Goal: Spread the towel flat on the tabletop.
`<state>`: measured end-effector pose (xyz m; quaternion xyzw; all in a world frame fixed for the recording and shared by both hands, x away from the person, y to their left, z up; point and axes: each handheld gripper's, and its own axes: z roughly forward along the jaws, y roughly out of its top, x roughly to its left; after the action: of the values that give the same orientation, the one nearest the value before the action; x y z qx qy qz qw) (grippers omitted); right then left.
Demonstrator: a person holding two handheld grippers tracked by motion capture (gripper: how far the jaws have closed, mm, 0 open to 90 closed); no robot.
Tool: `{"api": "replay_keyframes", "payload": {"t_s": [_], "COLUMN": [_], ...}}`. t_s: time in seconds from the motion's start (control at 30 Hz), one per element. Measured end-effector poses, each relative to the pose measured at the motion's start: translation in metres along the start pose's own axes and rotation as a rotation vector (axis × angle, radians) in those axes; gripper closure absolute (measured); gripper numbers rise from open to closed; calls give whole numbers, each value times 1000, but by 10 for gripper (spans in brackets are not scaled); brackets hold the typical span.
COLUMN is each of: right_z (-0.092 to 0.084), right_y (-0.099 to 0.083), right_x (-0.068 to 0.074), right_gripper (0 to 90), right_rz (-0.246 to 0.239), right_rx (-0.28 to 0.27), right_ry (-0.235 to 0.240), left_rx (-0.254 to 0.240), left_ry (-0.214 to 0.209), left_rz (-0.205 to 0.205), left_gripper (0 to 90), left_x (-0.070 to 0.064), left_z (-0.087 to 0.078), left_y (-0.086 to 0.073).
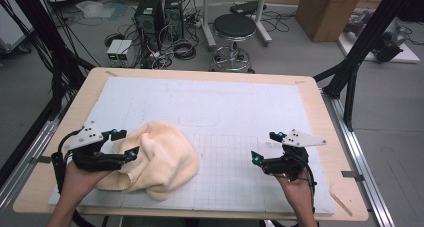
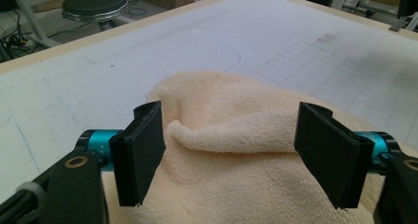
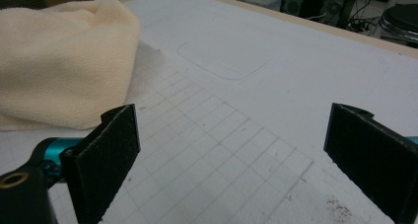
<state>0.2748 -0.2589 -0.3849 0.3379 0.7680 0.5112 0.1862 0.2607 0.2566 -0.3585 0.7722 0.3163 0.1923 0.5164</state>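
Observation:
A crumpled cream towel (image 1: 160, 159) lies on the front left part of the white mat (image 1: 225, 102). My left gripper (image 1: 127, 143) hovers at the towel's left side, its jaws wide apart. In the left gripper view a raised fold of the towel (image 2: 236, 115) sits between the two black pads (image 2: 140, 150), and they do not press on it. My right gripper (image 1: 265, 146) is at the front right over the mat's printed grid, open with nothing between its pads (image 3: 106, 157). In the right gripper view the towel (image 3: 64, 61) lies well off to the upper left.
The mat covers a wooden table (image 1: 320, 117) whose bare border runs all round. Black frame posts (image 1: 350, 72) stand at the right and left sides. Beyond the far edge are a round stool (image 1: 234, 27), computer towers (image 1: 159, 14) and a cardboard box (image 1: 327, 9).

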Motion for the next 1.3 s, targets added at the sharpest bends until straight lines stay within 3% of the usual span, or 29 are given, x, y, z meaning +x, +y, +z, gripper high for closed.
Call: {"api": "replay_keyframes", "payload": {"t_s": [0.23, 0.43, 0.57, 0.77, 0.93, 1.13, 1.3], "right_z": [-1, 3, 5, 8, 10, 12, 12], "right_y": [5, 3, 2, 0, -1, -3, -4], "right_x": [3, 2, 2, 3, 3, 4, 4], "right_gripper": [61, 61, 61, 61, 61, 61, 61], "right_rz": [-12, -13, -14, -13, -15, -18, -9], "right_rx": [-5, 8, 13, 34, 39, 45, 40], "right_ry": [5, 9, 7, 13, 15, 15, 16], "left_rx": [-3, 11, 49, 99, 242, 246, 278], "left_ry": [-1, -28, -69, -89, -128, -120, -98], "left_rz": [0, 7, 28, 20, 7, 14, 36], "left_gripper": [276, 270, 270, 268, 265, 314, 397], "left_x": [0, -7, -17, -22, -18, -20, -20], "left_z": [-2, 4, 18, 32, 51, 56, 59], "left_y": [1, 2, 1, -8, -26, -34, -36]}}
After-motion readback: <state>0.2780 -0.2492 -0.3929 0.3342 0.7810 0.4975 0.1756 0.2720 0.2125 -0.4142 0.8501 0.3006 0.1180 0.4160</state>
